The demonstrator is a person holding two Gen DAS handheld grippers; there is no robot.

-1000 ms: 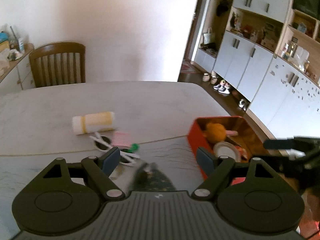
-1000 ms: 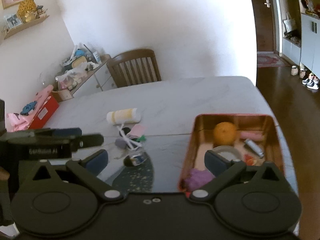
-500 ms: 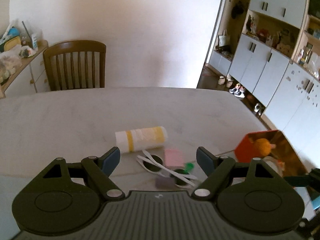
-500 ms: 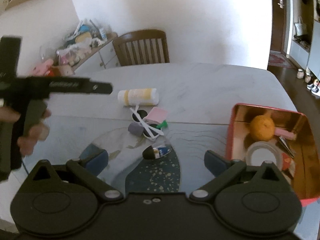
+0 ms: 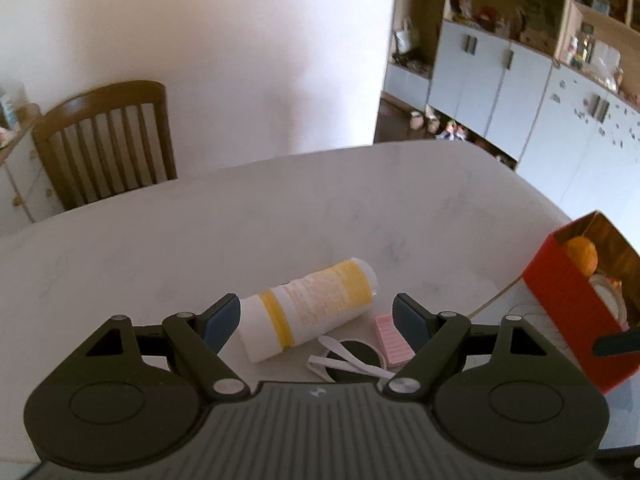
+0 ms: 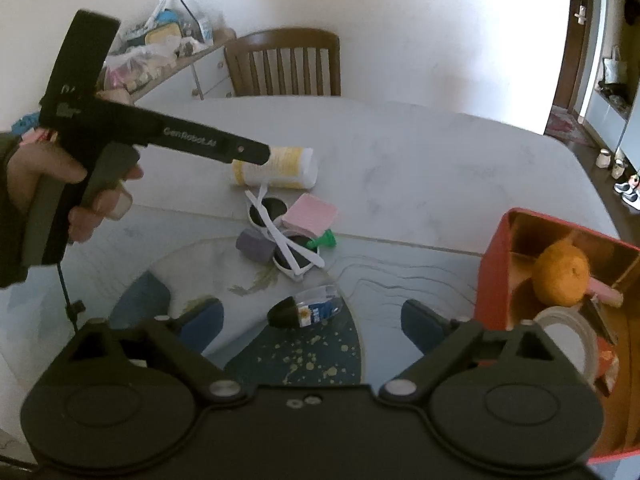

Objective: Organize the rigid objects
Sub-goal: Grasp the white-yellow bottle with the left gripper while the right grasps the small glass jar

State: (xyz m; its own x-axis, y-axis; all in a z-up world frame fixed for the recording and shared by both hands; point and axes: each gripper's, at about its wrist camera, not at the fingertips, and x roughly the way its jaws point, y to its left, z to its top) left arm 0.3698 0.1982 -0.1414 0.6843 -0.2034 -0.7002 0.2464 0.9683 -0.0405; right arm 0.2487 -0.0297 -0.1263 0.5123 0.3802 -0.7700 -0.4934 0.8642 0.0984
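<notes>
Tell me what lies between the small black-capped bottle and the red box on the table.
Nothing: in the right wrist view the table is bare between the black-capped bottle and the red box.

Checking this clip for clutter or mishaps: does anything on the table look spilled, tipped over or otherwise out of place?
Nothing spilled or broken. The white and yellow bottle lies on its side, and white sunglasses, a pink pad and a small dark-capped bottle sit loose on the table, outside the red box.

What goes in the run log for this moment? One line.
left claw: open, over bottle | right claw: closing, empty, over tube | box: part filled
</notes>
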